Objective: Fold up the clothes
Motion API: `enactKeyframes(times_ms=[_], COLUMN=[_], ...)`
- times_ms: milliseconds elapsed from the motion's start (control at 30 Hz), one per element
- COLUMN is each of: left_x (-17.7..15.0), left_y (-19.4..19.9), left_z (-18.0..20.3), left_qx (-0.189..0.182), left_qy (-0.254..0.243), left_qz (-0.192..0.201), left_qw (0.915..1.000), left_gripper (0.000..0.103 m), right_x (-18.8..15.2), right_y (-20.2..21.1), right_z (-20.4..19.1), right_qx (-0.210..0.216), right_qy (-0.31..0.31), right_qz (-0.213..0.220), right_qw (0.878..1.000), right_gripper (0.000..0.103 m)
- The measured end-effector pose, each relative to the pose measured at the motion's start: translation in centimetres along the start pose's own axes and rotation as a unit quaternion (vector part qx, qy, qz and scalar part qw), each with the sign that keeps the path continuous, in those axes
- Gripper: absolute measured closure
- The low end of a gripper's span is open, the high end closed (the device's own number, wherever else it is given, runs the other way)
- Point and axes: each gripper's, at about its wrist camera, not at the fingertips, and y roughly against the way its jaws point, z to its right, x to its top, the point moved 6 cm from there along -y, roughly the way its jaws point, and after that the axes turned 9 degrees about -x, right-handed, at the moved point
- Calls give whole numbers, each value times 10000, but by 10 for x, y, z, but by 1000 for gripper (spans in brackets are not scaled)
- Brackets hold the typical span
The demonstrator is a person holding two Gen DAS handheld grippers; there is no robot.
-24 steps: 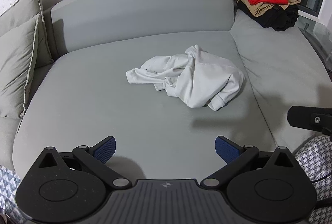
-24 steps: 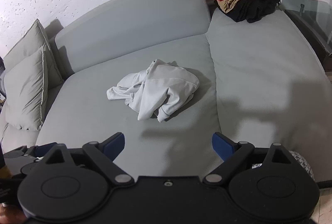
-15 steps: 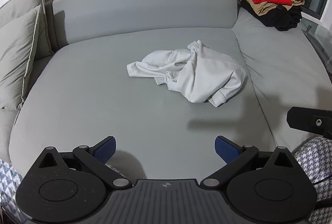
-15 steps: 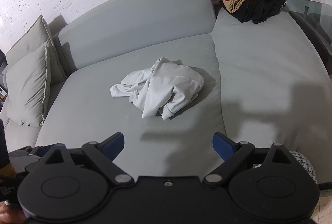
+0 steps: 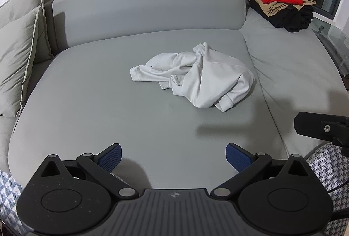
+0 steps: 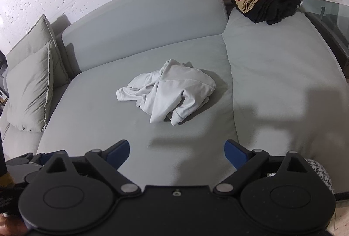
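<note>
Crumpled white garment (image 5: 196, 78) lies ahead — well beyond both spread fingers (image 5: 110, 156).

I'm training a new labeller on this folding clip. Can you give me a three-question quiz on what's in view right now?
1. True or false: the white garment lies neatly folded on the sofa.
2. Which colour tops the clothes pile? A black, B red, C tan.
3. Is either the left gripper or the right gripper holding anything?

Key: 1 false, it is crumpled. 2 B. 3 No, both are open and empty.
</note>
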Motion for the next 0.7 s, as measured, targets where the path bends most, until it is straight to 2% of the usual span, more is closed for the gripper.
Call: enactKeyframes(times_ms=[700], left_x=[4], left_y=[4], left_z=[-7], left_qx=[82], left_qy=[26], left_qz=[44], left_qw=[10000], left_gripper=[1], right_x=[2], right_y=[0], right_z=[-7], right_qx=[35], right_qy=[144], right_qz=[20], right_qw=[9999], right_gripper=[7])
